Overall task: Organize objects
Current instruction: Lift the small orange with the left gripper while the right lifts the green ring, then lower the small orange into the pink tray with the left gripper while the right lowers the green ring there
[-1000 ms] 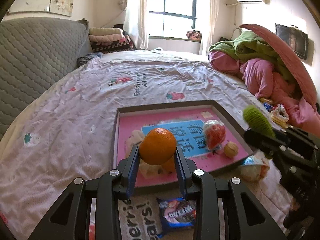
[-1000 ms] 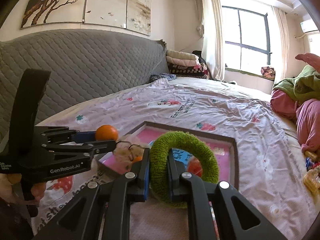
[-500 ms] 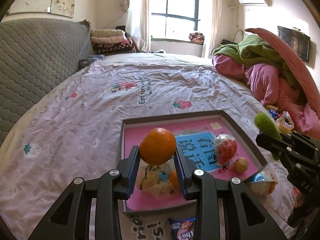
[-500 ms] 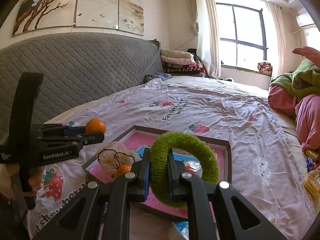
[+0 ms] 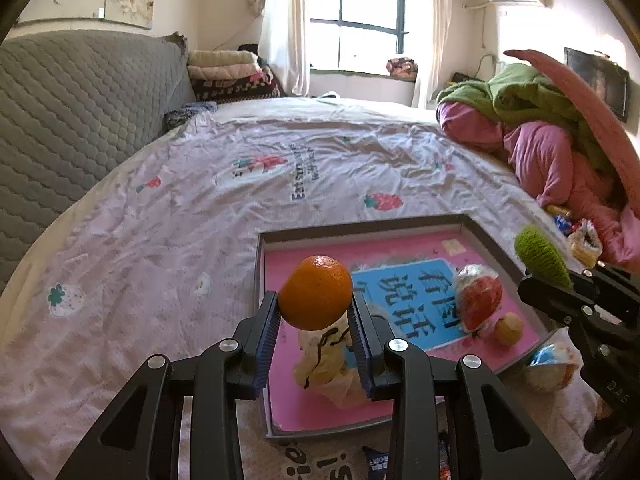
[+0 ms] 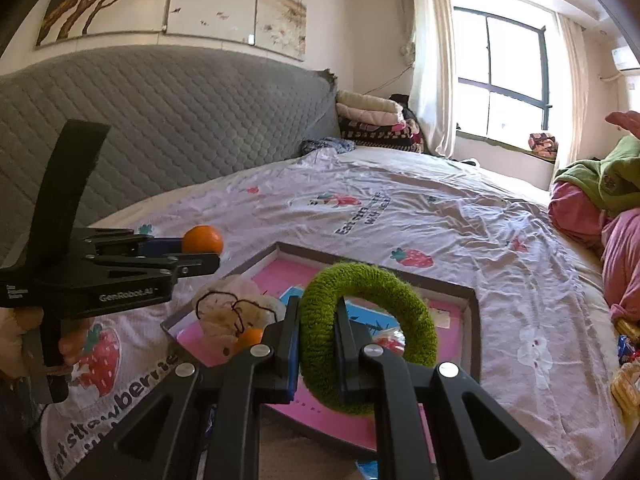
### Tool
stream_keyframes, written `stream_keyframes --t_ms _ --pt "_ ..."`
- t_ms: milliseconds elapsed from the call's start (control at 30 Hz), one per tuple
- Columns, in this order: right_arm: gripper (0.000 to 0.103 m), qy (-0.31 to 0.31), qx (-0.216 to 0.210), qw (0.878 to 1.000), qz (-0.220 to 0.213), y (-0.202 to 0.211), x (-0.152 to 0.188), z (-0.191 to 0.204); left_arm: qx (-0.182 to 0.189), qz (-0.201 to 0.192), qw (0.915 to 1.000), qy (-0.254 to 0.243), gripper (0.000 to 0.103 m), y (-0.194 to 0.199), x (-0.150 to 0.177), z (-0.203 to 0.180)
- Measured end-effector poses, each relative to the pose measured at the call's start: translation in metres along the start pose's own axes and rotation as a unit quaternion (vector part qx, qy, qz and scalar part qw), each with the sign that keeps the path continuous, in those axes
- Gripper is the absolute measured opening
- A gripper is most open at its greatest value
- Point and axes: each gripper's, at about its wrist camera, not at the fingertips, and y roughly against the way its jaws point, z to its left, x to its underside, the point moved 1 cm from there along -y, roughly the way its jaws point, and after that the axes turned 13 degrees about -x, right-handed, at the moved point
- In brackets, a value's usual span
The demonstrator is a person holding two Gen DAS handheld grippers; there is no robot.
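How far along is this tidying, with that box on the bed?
Partly done: a cream soft toy, a red wrapped item and a small nut already lie in the box. The left hand-held gripper holds an orange, the right a green fuzzy ring. Snack packets remain outside.

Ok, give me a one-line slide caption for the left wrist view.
Left tongs clamp a round orange fruit over the pink-floored grey-rimmed tray on the strawberry-print bedsheet.

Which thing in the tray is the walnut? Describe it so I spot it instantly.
On the bed sheet lies a shallow grey-rimmed tray with a pink floor. Near its right edge sits a red fruit in clear wrap; the walnut lies just beside it, nearer the camera: small, round, tan, unwrapped.
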Motion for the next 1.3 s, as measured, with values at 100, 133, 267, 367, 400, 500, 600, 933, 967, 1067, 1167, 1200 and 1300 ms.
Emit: stream_keyframes --t_ms 100,133,267,367,400,500,600,933,967,1067,1167,1200,1300 --pt "0.014 0.000 -0.001 1.000 0.014 -0.007 0.005 0.001 -0.001 0.008 1.0000 -0.004 0.035 -0.006 0.004 -0.002" --pt "0.014 -0.002 -0.002 1.000 0.019 -0.010 0.007 0.000 -0.002 0.011 0.9999 -0.005 0.035 -0.008 0.005 -0.003" --pt "0.014 -0.003 0.000 0.999 0.036 -0.018 0.013 0.001 -0.002 0.019 0.9998 -0.010 0.035 -0.013 0.010 -0.005" --pt "0.014 -0.002 0.001 0.999 0.045 -0.023 0.016 0.001 0.001 0.026 0.9996 -0.011 0.035 -0.016 0.014 -0.007" --pt "0.014 -0.002 0.002 0.999 0.047 -0.024 0.017 0.002 0.003 0.028 0.9995 -0.012 0.035 -0.017 0.015 -0.008" --pt "0.015 0.001 0.003 0.999 0.054 -0.028 0.020 0.002 0.002 0.031 0.9994 -0.014 0.035 -0.020 0.016 -0.009" --pt "0.015 0.003 0.003 0.998 0.060 -0.031 0.021 0.003 0.003 0.038 0.9992 -0.016 0.035 -0.023 0.019 -0.010" --pt "0.014 0.004 0.009 0.997 0.082 -0.042 0.028 0.004 0.006 0.050 0.9984 -0.026 0.035 -0.032 0.028 -0.016" --pt "0.015 0.003 0.009 0.996 0.084 -0.043 0.029 0.003 0.006 0.051 0.9983 -0.028 0.035 -0.032 0.029 -0.017" --pt "0.015 0.004 0.010 0.996 0.092 -0.048 0.031 0.003 0.005 0.054 0.9980 -0.032 0.035 -0.035 0.031 -0.018" --pt "0.015 0.006 0.010 0.995 0.098 -0.051 0.033 0.005 0.006 0.060 0.9977 -0.032 0.035 -0.038 0.033 -0.019" --pt "0.015 0.005 0.010 0.995 0.100 -0.052 0.034 0.005 0.007 0.062 0.9975 -0.032 0.035 -0.039 0.033 -0.020" --pt "0.015 0.000 0.010 0.994 0.105 -0.054 0.035 0.003 0.011 0.067 0.9971 -0.034 0.035 -0.041 0.036 -0.021"
